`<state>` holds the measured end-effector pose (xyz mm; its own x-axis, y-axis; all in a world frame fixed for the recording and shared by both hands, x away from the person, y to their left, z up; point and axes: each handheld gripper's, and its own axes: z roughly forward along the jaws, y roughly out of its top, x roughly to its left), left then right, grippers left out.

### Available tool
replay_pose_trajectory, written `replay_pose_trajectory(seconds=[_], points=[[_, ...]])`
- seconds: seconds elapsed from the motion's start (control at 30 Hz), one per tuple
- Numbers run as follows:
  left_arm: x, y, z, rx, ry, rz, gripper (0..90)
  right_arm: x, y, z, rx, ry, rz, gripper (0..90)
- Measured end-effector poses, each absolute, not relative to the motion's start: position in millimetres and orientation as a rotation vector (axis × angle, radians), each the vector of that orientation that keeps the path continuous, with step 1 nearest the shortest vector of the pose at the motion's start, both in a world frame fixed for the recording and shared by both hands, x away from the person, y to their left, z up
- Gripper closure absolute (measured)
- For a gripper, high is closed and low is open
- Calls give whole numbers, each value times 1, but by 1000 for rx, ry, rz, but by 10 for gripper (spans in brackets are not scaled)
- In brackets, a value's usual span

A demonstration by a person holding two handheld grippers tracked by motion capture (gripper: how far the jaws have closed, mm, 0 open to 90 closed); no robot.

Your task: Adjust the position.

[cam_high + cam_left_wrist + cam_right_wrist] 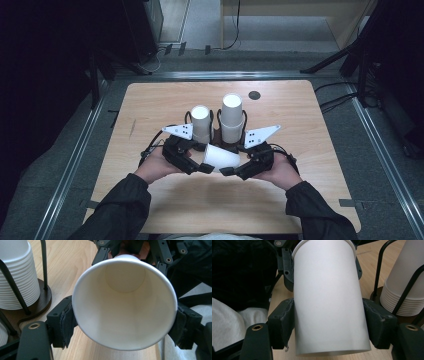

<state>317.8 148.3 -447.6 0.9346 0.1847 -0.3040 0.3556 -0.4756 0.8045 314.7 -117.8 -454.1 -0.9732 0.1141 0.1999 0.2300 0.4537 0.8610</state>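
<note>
Mid-table, just in front of the cup stacks, a cup is lying sideways between both grippers. Left gripper is clamping its rim end, right gripper its base end. Bare table is lying open all around.

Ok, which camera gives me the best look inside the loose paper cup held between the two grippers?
The left gripper view: it looks straight into the paper cup, showing rim and bottom. The right gripper view shows its outer wall between that gripper's pads. The high view shows it lying sideways between both grippers, in front of the two cup stacks.
</note>
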Motion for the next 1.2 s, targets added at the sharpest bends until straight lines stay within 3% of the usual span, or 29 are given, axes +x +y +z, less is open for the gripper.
replay_pose_trajectory(seconds=[0.57,1.2], points=[[316,142,-439,2292,303,-121,209,311,-108,-467,-301,-2681,-1379,241],[319,126,-450,2458,246,-95,205,312,-89,-487,-326,-2740,-1281,257]])
